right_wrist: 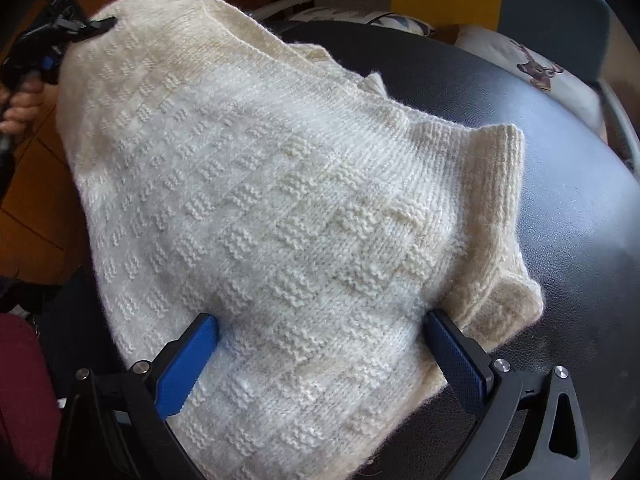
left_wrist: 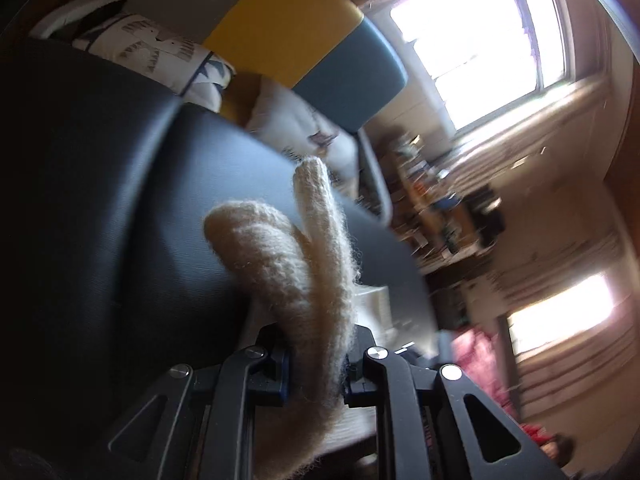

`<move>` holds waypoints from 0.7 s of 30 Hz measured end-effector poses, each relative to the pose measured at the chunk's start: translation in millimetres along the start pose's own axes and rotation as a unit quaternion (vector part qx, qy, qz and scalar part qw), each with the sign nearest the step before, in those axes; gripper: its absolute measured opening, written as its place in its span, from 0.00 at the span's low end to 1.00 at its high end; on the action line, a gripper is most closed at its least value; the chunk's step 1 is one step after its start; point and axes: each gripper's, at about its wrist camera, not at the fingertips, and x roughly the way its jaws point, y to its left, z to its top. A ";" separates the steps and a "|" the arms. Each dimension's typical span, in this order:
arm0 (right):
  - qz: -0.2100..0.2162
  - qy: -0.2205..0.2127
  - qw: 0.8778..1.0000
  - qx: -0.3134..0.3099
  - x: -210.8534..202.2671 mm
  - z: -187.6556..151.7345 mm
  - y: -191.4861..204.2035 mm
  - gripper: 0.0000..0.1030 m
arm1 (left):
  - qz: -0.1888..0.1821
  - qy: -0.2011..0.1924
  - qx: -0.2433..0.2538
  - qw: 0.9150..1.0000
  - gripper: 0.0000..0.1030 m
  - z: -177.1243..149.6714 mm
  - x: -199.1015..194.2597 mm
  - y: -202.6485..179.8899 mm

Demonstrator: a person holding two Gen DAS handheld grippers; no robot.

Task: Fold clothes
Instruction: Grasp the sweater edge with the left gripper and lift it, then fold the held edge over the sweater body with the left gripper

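Note:
A cream knitted sweater [right_wrist: 280, 200] with a block pattern lies partly on a black leather seat [right_wrist: 560, 208], and its far corner is lifted up to the left. In the right wrist view my left gripper [right_wrist: 86, 26] pinches that raised corner at the top left, with a hand [right_wrist: 20, 108] on its handle. The left wrist view shows my left gripper [left_wrist: 316, 360] shut on a rolled fold of the sweater [left_wrist: 280, 264] above the seat [left_wrist: 100, 160]. My right gripper [right_wrist: 320, 318] is open, its blue pads [right_wrist: 188, 364] wide apart on either side of the sweater's near edge.
Printed cushions [right_wrist: 536, 68] lie past the seat's far edge, in front of a yellow and grey-blue panel [left_wrist: 288, 28]. Bright windows [left_wrist: 472, 52] and cluttered shelves [left_wrist: 440, 208] fill the room behind. Wooden flooring [right_wrist: 36, 208] shows at the left, with maroon fabric [right_wrist: 20, 392] at the lower left.

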 end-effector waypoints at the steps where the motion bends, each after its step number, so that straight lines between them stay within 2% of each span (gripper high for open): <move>1: -0.001 -0.008 1.000 0.005 -1.0 -2.4 -0.1 1.00 | -0.011 -0.006 -0.009 1.000 0.15 -2.4 0.6 -8.1; 6: -0.001 -0.041 0.999 0.019 -6.6 -13.3 -2.1 1.00 | -0.020 -0.020 -0.014 0.999 0.15 -3.2 25.3 -65.7; 10: 0.004 -0.061 0.998 0.028 -10.7 -20.5 -6.2 1.00 | -0.001 -0.012 -0.023 1.000 0.15 -6.2 55.3 -104.5; 18: 0.027 -0.104 0.993 0.046 -21.5 -38.1 -14.1 1.00 | 0.037 0.048 -0.037 0.997 0.15 -48.3 149.6 -150.7; 21: 0.033 -0.113 0.992 0.047 -14.7 -23.7 -5.2 1.00 | 0.049 0.064 -0.049 0.996 0.15 -63.1 186.4 -154.8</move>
